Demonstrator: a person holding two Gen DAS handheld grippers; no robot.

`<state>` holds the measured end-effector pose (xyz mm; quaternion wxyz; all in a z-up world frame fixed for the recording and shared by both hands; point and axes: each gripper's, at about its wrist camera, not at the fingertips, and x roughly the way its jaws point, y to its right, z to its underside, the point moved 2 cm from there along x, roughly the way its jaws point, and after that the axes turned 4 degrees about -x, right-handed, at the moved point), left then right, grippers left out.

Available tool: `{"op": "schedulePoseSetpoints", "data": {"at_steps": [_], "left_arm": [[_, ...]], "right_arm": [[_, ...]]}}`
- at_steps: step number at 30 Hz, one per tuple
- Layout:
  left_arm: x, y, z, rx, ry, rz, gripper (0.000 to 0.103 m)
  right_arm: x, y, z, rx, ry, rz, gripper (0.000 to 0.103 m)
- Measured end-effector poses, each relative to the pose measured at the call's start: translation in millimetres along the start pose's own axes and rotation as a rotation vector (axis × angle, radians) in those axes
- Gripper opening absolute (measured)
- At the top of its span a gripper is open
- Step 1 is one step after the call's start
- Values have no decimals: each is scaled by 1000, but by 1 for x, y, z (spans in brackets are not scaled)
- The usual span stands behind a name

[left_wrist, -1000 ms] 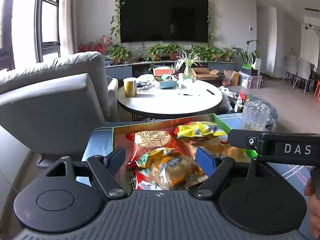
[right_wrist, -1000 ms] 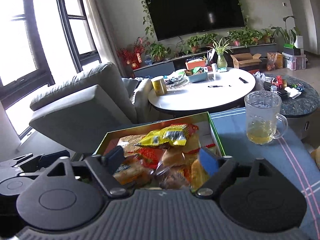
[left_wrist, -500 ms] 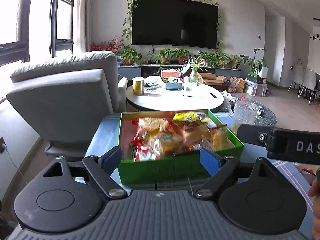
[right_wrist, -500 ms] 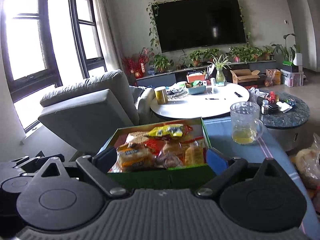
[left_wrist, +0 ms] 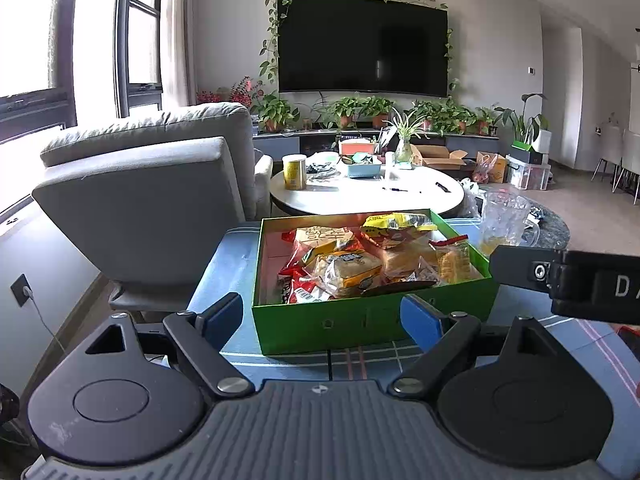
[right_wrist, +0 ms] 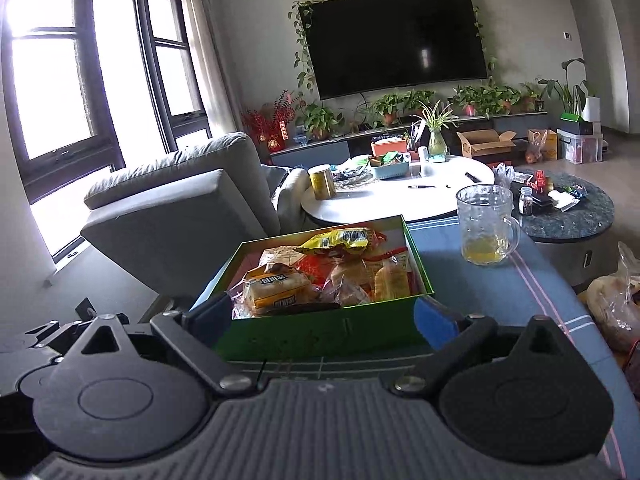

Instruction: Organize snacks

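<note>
Two sets of tongs hang side by side before a green box [left_wrist: 372,324] of snacks, both spread wide and pinching nothing. Nearest the lens, the left tongs [left_wrist: 322,314] frame the box's front wall without touching it; the right tongs [right_wrist: 322,318] stand the same way, their blue pads on either side of that wall and clear of it. By the look of it the packing is all but done: the snack packets [left_wrist: 348,270] lie heaped inside the box, which rests on the blue checked surface [left_wrist: 236,256]. Any next move would call for reaching forward over the rim to straighten a packet, or for gathering what is loose elsewhere, such as the bag [right_wrist: 612,304] at the right edge. Beyond the box stands a glass mug [right_wrist: 486,224] with a little yellow liquid, then a grey armchair [left_wrist: 148,188] and a white round table [left_wrist: 368,196].
</note>
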<state>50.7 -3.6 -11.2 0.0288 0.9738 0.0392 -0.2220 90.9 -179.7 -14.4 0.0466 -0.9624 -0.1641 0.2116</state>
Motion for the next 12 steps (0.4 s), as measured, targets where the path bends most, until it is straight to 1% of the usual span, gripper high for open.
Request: {"op": "schedulePoseSetpoints", "data": {"at_steps": [4,12], "left_arm": [[3,1,1,-5,-11,0,85],[2,1,1,-5,-8,-3,85]], "right_arm": [[3,3,3,12,-13,3,87],[3,3,5,18,-21,2,87]]}}
